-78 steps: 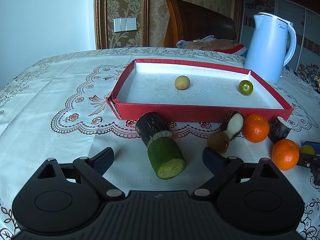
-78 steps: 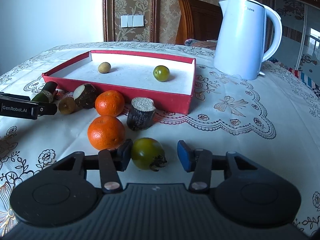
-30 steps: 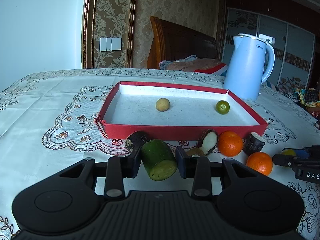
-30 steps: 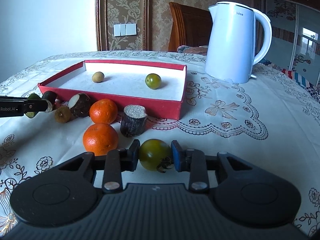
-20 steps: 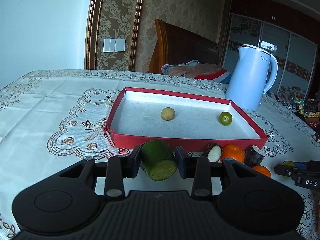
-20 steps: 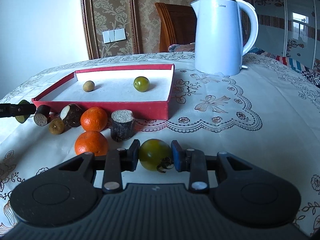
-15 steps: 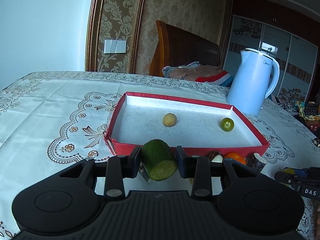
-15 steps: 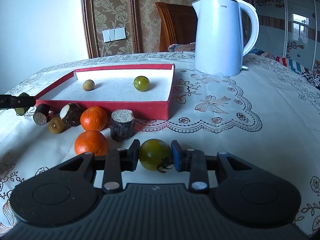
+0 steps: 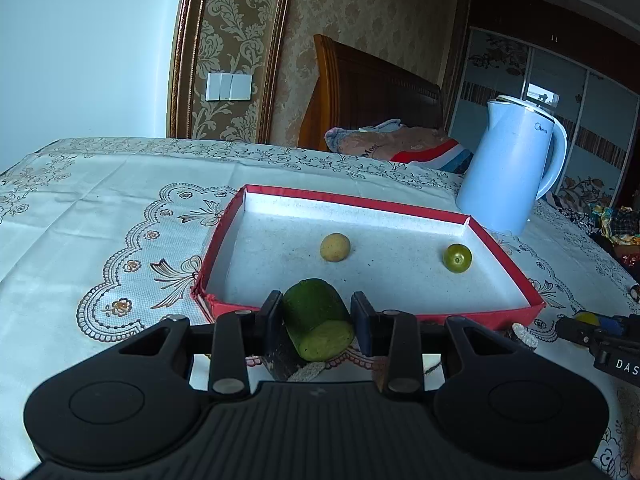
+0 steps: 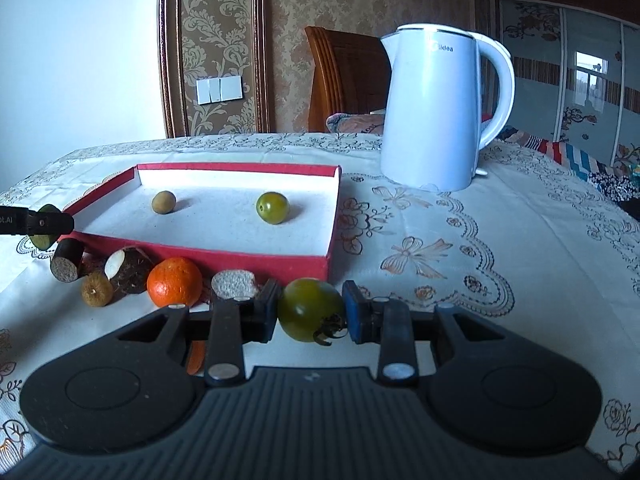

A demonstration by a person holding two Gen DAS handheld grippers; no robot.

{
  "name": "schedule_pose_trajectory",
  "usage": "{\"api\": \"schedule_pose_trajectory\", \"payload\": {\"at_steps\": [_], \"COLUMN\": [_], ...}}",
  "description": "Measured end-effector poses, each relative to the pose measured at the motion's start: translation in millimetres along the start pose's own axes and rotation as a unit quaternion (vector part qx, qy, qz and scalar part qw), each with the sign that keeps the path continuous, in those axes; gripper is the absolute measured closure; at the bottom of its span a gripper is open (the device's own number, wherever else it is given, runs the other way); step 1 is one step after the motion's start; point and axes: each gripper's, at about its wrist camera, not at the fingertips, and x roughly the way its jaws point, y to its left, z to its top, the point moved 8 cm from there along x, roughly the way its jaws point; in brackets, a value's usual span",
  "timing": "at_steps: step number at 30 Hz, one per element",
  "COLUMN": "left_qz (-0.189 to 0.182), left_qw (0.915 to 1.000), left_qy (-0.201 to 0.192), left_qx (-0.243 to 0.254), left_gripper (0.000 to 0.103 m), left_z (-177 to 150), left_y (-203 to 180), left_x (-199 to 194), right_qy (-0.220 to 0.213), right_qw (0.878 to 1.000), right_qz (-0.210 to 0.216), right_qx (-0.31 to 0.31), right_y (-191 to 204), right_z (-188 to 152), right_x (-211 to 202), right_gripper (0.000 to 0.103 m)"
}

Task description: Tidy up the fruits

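My left gripper (image 9: 316, 320) is shut on a green cucumber chunk (image 9: 318, 318), held in the air just before the near wall of the red tray (image 9: 500, 314). In the tray lie a tan round fruit (image 9: 335, 247) and a small green fruit (image 9: 457, 257). My right gripper (image 10: 310, 312) is shut on a green tomato (image 10: 310, 308), lifted over the tablecloth near the tray's (image 10: 240, 258) right front corner. In front of the tray lie an orange (image 10: 174, 282), a dark cut chunk (image 10: 66, 264), a brown-skinned white piece (image 10: 128, 264) and a small brown fruit (image 10: 96, 289).
A white kettle (image 10: 436, 108) stands right of the tray, also seen as the kettle (image 9: 508, 164) in the left wrist view. A wooden chair (image 9: 372, 92) with clothes stands behind the table. Another cut chunk (image 10: 234, 282) and a second orange (image 10: 196, 356) lie under my right gripper.
Both grippers rose from the cloth with their fruit and moved toward the tray. The cucumber chunk now hangs at the tray's near wall; the loose pieces have slid lower in both views.
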Motion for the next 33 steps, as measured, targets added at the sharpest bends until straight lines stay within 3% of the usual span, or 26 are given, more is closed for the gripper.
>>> {"api": "schedule_pose_trajectory", "payload": {"at_steps": [10,20,33], "left_qz": [0.009,0.024,0.027], "left_qw": [0.9999,0.9993,0.9982], "left_qy": [0.007,0.027,0.041], "left_qx": [0.006,0.012,0.032], "left_gripper": [0.067,0.067,0.067], "left_z": [13.9,15.7,12.2], "left_y": [-11.1,-14.6,-32.8], "left_x": [27.2,52.1,71.2], "right_qy": [-0.016,0.017,0.049], "right_qw": [1.000,1.000,0.999], "right_qz": [-0.011,-0.009,0.013], "right_qx": [-0.018,-0.023,-0.009], "right_y": [12.2,26.3,47.1], "right_z": [42.0,46.8,47.6], "right_x": [33.0,78.0,104.5], "right_gripper": [0.072,0.072,0.072]}}
